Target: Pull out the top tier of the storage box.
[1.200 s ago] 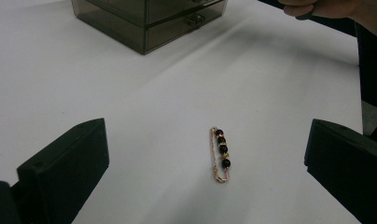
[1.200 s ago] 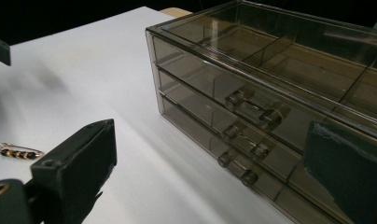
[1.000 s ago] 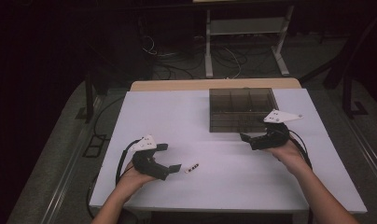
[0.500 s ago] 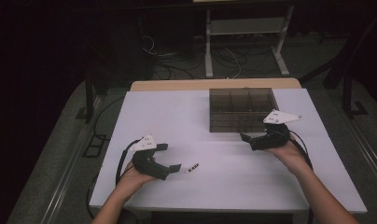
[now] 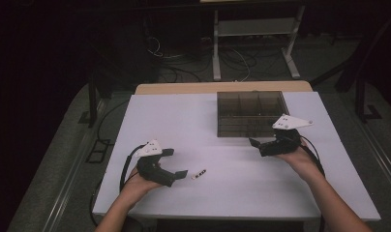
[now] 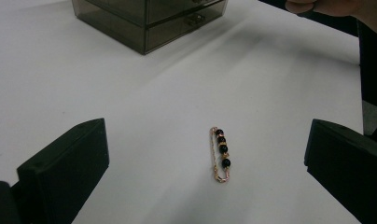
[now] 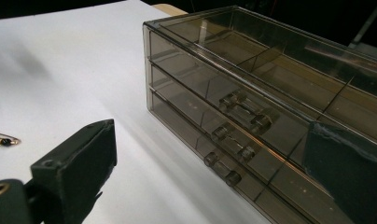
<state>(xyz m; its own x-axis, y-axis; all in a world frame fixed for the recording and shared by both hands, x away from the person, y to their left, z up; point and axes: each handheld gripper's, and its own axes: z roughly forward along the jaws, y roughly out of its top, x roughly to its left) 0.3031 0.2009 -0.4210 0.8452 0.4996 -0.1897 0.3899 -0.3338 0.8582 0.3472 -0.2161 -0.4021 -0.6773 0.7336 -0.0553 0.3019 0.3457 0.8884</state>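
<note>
Two grippers are working over one white table [image 5: 232, 193]: the left gripper [image 5: 176, 164] at the near left, the right gripper [image 5: 255, 144] at the right. One beaded pin [image 6: 220, 154], carrying four dark beads, is lying near the left gripper. One smoky plastic drawer box [image 7: 270, 107] is sitting at the far right, showing three drawers, each bearing one clear handle.

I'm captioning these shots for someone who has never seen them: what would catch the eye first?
Probably the smoky transparent drawer box at the far side of the white table, its three drawers shut with clear bar handles. Next, the small beaded pin with black beads on a gold clasp, lying alone on the table just ahead of the left tongs, whose jaws stand wide open. The right tongs, also open, face the box's drawer fronts.
</note>
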